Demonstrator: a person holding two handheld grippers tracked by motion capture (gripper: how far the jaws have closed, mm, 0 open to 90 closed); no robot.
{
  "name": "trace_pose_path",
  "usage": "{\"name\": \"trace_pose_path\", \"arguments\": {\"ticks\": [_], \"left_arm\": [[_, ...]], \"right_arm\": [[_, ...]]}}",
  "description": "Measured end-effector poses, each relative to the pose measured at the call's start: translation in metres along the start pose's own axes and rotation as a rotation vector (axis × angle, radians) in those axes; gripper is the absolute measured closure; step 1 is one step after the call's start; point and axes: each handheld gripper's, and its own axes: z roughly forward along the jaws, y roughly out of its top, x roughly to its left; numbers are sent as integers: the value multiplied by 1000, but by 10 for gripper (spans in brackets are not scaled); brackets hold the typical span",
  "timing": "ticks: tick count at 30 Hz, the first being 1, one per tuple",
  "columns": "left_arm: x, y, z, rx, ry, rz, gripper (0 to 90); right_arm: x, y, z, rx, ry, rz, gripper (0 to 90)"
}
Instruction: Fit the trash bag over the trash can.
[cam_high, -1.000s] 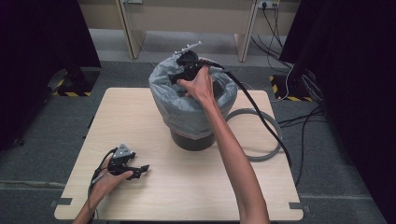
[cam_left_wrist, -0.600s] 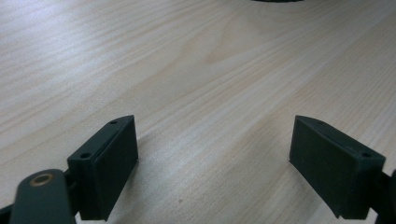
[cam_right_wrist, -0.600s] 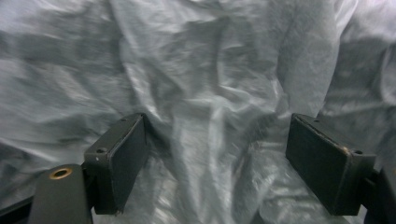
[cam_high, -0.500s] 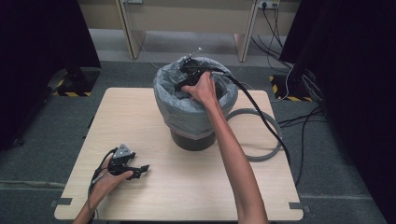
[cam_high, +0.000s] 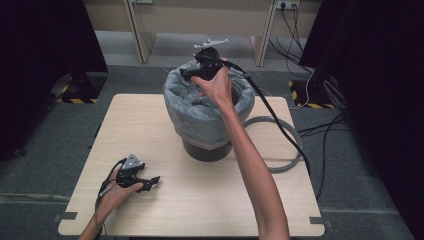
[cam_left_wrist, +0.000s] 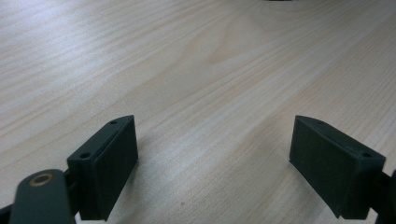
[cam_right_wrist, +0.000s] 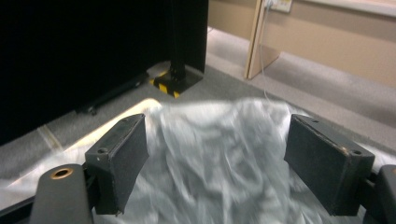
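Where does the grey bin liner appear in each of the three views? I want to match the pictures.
High view: the grey bin liner sits at upper centre, draped over a dark bin on the table, under the right gripper.
Left gripper view: not in it; wood tabletop between open jaws.
Right gripper view: blurred, lower centre, between open jaws.
Shared landmark: the light wood table.
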Motion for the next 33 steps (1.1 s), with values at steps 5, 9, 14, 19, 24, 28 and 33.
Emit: {"name": "trace_pose_path", "arguments": {"ticks": [5,9,14,19,24,28,33], "left_arm": [[2,-1,-1,-6,-10,-14,143],[3,-2,-2,-9,-13,-23,144],[3,-2,-2,-8,-9,-23,143],[1,-2,-2,-2,3,-10,143],[1,-2,-2,-3,4,-10,143],[1,-2,-2,-2,3,-10,143],[1,-1,-2,-2,5,-8,143]], "right_arm": [[6,7,18,7,-50,6,274],[0,-1,33,81,-120,-27,311],[-8,-15,40,153,-129,-28,320],[-7,-25,45,285,-85,-67,306],[-6,-21,36,248,-72,-57,301],[-5,-16,25,176,-53,-18,291],[1,-10,9,78,12,17,273]]}}
